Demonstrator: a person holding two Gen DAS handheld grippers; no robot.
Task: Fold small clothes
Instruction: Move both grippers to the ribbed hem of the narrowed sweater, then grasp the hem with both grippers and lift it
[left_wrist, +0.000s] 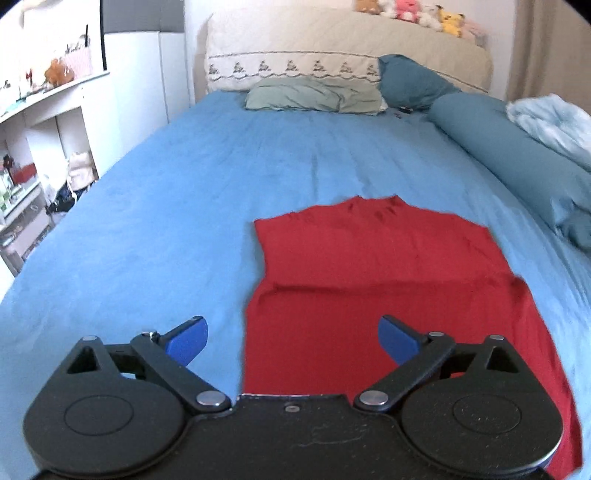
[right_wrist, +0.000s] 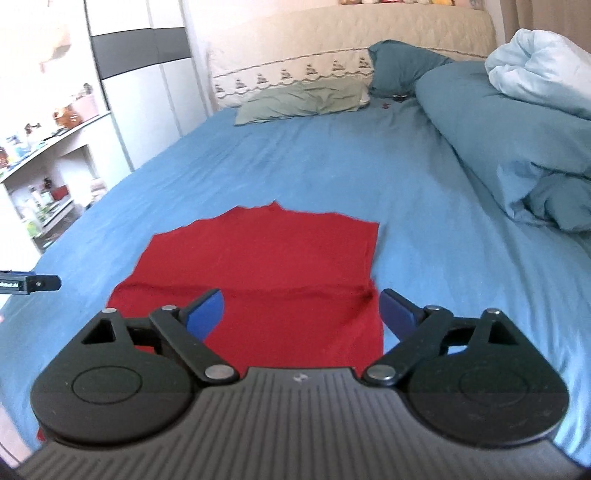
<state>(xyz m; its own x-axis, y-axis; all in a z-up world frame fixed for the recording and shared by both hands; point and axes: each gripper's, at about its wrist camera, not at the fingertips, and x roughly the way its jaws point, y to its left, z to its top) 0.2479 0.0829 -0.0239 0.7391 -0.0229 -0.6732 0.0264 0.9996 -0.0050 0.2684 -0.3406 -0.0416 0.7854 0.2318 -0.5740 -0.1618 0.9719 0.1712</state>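
Note:
A small red shirt (left_wrist: 369, 280) lies flat on the blue bed sheet (left_wrist: 166, 206), sleeves folded in, collar pointing to the pillows. It also shows in the right wrist view (right_wrist: 266, 266). My left gripper (left_wrist: 291, 338) is open and empty, held above the shirt's near left edge. My right gripper (right_wrist: 301, 314) is open and empty, held above the shirt's near right part. Part of the left gripper (right_wrist: 29, 283) shows at the left edge of the right wrist view. The shirt's near hem is hidden under both gripper bodies.
A green pillow (left_wrist: 314, 94) and a teal pillow (left_wrist: 410, 79) lie at the headboard. A teal duvet roll (left_wrist: 517, 162) and a pale blanket (right_wrist: 539, 70) run along the right side. White shelves (left_wrist: 33, 147) stand left of the bed.

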